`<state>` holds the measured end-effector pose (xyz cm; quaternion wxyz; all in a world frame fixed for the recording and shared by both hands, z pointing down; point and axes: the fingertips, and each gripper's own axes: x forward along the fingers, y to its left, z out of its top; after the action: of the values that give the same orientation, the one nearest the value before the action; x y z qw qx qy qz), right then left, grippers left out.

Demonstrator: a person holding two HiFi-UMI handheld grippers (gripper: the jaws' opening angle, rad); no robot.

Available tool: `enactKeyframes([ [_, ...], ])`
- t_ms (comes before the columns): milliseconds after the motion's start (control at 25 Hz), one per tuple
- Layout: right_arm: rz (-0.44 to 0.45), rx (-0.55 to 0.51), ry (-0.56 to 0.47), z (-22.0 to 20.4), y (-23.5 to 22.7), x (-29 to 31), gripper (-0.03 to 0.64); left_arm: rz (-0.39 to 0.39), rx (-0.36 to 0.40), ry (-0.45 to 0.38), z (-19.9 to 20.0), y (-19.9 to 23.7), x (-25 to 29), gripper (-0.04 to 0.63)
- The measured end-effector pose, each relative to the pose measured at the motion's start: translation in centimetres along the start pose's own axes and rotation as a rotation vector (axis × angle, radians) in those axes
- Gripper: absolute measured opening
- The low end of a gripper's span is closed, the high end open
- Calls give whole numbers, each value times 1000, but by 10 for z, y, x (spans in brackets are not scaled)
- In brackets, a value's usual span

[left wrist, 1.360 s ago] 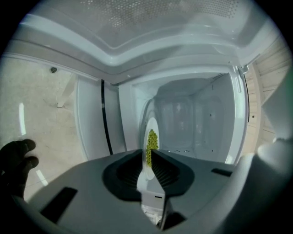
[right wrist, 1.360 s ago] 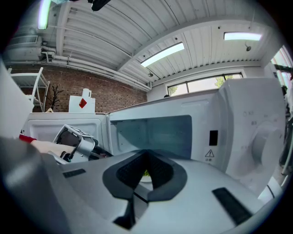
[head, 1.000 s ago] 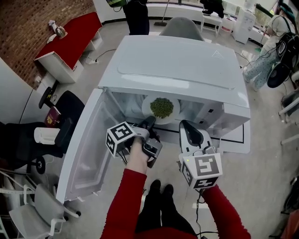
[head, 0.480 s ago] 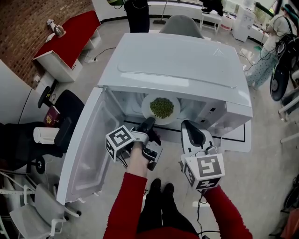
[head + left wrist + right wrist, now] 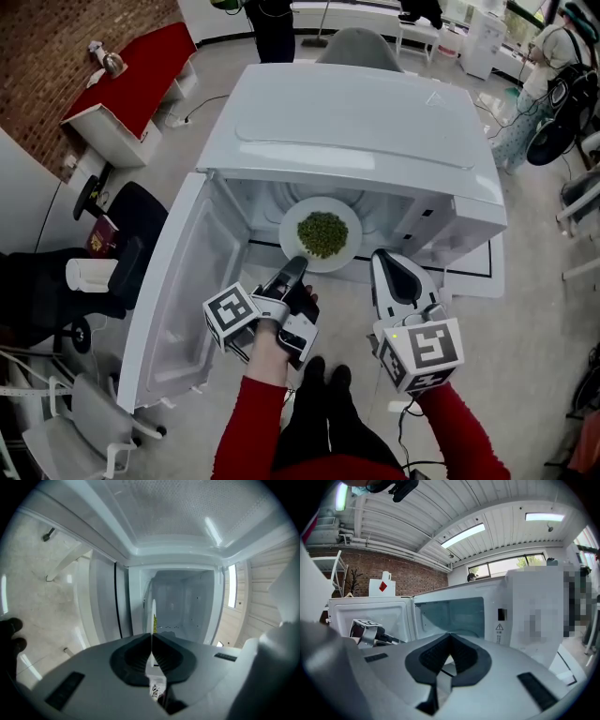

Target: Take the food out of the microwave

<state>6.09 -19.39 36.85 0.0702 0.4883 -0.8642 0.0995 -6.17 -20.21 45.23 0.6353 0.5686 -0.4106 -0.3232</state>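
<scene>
The white microwave (image 5: 347, 122) stands with its door (image 5: 183, 291) swung open to the left. A white plate (image 5: 349, 217) heaped with green peas (image 5: 322, 234) sits at the mouth of the cavity, partly past the front edge. My left gripper (image 5: 297, 266) is shut on the plate's near rim; in the left gripper view the plate (image 5: 153, 616) shows edge-on between the closed jaws of the left gripper (image 5: 152, 644). My right gripper (image 5: 382, 255) hangs shut and holds nothing, just right of the plate, and in its own view the right gripper (image 5: 449, 656) faces the microwave (image 5: 450, 613).
A red-topped table (image 5: 131, 80) and a black chair (image 5: 131, 220) stand to the left of the open door. A grey chair (image 5: 354, 47) is behind the microwave. A person (image 5: 534, 84) stands at the far right. My own feet (image 5: 323, 380) are just below the grippers.
The left gripper has drawn back toward me, and the plate of peas has come forward with it from deeper in the cavity to its mouth. The right gripper has barely shifted.
</scene>
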Motion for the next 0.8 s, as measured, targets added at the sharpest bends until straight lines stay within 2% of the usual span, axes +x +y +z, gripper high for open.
enactKeyframes([
  [160,24,5,-39,7,9,-20,14,-50,-23,33,-14,-13,-16,19],
  [280,44,17,6,0,20,-40,14,-64,-20,67,-25,-22,-31,20],
  [440,57,28,4,-5,30,-65,14,-87,-19,115,-42,-35,-49,20],
  [600,73,31,-69,4,38,-89,14,-110,-18,168,-59,-50,-64,18],
  [800,99,45,-82,3,50,-125,14,-110,-4,262,-83,-64,-87,19],
])
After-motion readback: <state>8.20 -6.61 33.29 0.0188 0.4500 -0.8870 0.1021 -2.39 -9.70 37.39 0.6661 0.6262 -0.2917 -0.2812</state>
